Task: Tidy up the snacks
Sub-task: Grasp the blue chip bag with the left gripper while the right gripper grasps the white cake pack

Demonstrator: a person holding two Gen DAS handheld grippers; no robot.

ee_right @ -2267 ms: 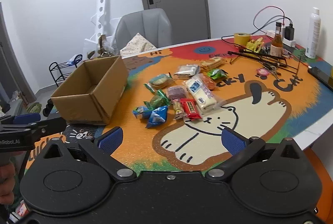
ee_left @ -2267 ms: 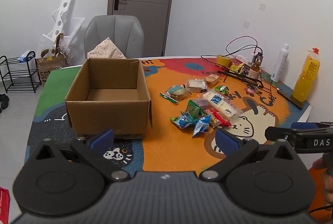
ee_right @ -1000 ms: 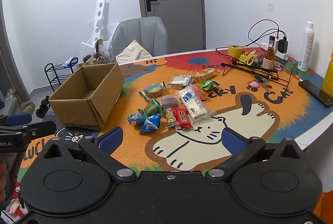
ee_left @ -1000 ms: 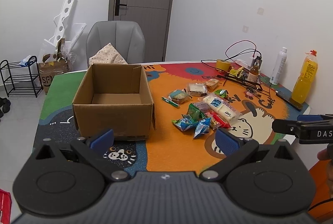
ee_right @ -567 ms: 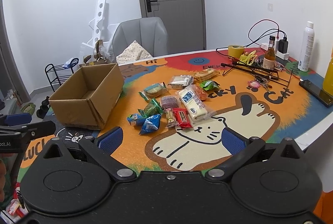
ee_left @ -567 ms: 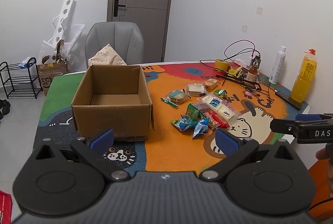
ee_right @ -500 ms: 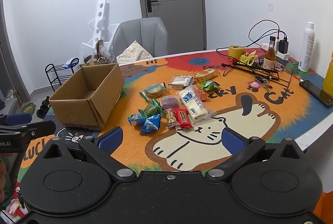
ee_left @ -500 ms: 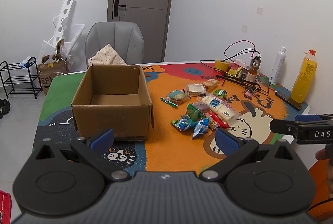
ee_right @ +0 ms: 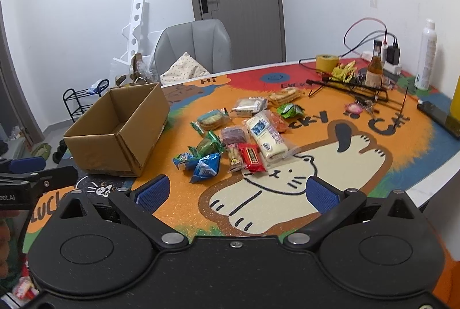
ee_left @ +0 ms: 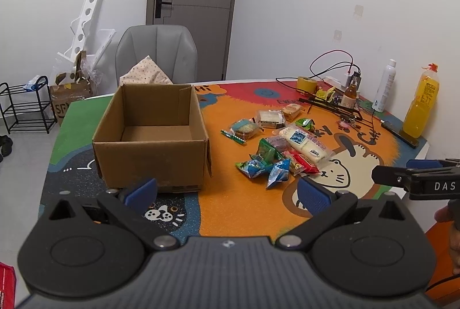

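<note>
A white-walled room with a grey door and a grey chair backs a table spread with a bright cartoon-cat mat (ee_left: 235,202). In the left wrist view an open cardboard box (ee_left: 151,136) sits at about 11 o'clock, and nothing can be seen inside it. The snacks (ee_left: 277,148) lie loose on the orange patch at about 1 o'clock, well apart from the box wall. The left gripper (ee_left: 227,191) and the right gripper (ee_right: 235,189) both hang short of the table with jaws spread wide and nothing between them.

Several risks follow from this layout. The packets overlap, so a closing pinch may drag two at once or let a slick foil pouch such as the blue one (ee_right: 206,166) squirt free. The long white pack (ee_right: 266,136) lies over its neighbours and may scatter them when lifted. Cables and bottles (ee_right: 375,69) at the far right edge could snag a wide sweep.

Readable writing is sparse: "HI" on the mat near the chair, "CKY" and "C" by the cat, "LUC" at the near left corner, and "DAS" on the right gripper's side. Packet labels are too small to read.
</note>
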